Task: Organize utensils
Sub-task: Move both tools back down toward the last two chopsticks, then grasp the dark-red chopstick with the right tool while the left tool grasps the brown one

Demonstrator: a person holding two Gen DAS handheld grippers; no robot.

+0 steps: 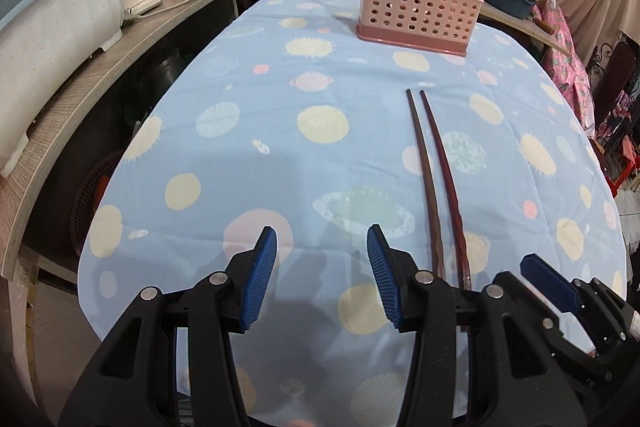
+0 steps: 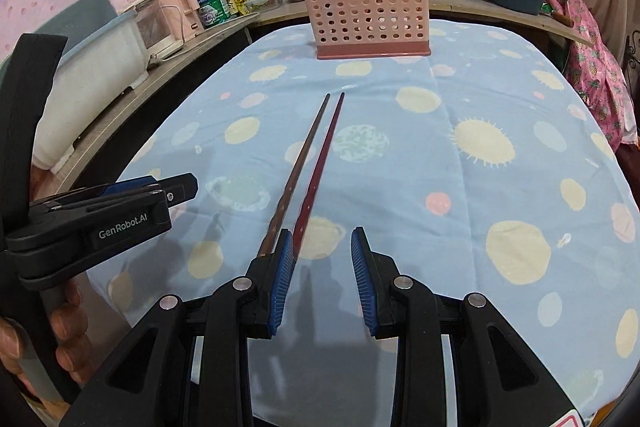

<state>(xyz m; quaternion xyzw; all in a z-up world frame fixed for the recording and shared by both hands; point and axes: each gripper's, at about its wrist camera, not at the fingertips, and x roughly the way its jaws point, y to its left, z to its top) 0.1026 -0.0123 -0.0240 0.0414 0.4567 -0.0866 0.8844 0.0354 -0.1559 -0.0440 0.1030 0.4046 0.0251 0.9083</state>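
A: Status on the grippers?

B: Left gripper [image 1: 322,241] jaws parted, nothing between the blue pads, just tablecloth [image 1: 248,131] below. Right gripper [image 2: 322,245] also parted, narrower gap, empty. Its left pad sits just beside the near ends of the chopsticks [image 2: 310,171], can't tell if it touches them.

A: Where are the chopsticks?

B: Two dark red-brown sticks lying side by side flat on the blue planet-print cloth, tips pointing toward the pink perforated utensil holder [image 2: 370,13]. Holder stands upright at the far end of the table, well apart from the sticks. More chopsticks stick out of it.

A: Any readable text?

B: "GenRobot.AI" in white on the side of the left gripper body, seen from the right wrist view. A person's fingers [image 2: 66,335] wrap its handle. Labels on the green can [image 2: 210,5] and bottles on the counter too small to read.
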